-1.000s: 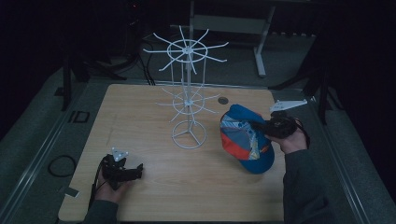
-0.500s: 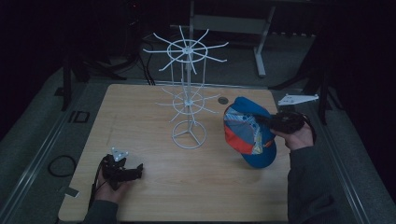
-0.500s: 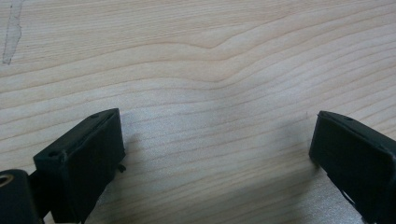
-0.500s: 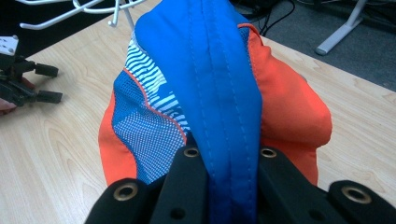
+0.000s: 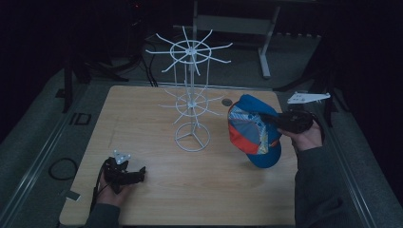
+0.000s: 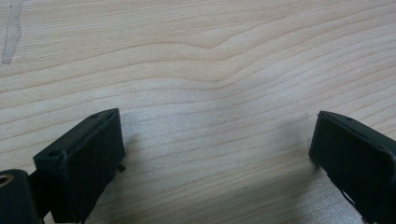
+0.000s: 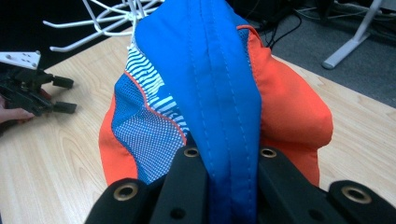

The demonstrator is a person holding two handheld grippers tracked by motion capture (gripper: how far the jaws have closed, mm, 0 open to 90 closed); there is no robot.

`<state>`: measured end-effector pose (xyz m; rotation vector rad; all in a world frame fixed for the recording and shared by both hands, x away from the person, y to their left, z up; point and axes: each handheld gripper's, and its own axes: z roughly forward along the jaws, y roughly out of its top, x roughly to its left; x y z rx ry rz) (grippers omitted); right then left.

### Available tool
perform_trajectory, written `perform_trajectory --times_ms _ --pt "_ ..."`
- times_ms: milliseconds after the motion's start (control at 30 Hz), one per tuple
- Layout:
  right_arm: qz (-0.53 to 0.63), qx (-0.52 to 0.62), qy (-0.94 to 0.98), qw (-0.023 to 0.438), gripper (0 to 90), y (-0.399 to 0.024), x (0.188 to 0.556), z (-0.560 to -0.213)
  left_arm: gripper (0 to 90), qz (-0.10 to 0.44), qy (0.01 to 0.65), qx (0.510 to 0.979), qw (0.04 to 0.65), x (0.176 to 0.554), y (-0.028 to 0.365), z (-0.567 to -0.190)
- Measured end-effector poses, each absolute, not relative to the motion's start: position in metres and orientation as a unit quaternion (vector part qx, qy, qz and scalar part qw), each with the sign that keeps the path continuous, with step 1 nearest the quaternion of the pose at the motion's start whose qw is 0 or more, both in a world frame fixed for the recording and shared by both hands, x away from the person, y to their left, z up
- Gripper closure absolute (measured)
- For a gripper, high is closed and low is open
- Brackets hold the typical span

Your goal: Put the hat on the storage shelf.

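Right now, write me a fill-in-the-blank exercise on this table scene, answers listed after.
1. The right gripper has its fingers shut on a blue and orange ____.
2. The left gripper rests on the table with its fingers ____.
3. The white wire rack stands to the ____ of the cap in the high view.

Answers: cap; open; left
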<state>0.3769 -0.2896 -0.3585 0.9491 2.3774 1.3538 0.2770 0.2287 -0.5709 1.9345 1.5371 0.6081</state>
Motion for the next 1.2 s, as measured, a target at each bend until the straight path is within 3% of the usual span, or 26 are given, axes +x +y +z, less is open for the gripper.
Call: perform_trajectory --times_ms 1200 --pt "0.501 0.293 0.805 0.123 88.3 -0.283 0.378 -0.324 3.2 0.228 0.577 0.727 0.294 0.277 0.229 -0.571"
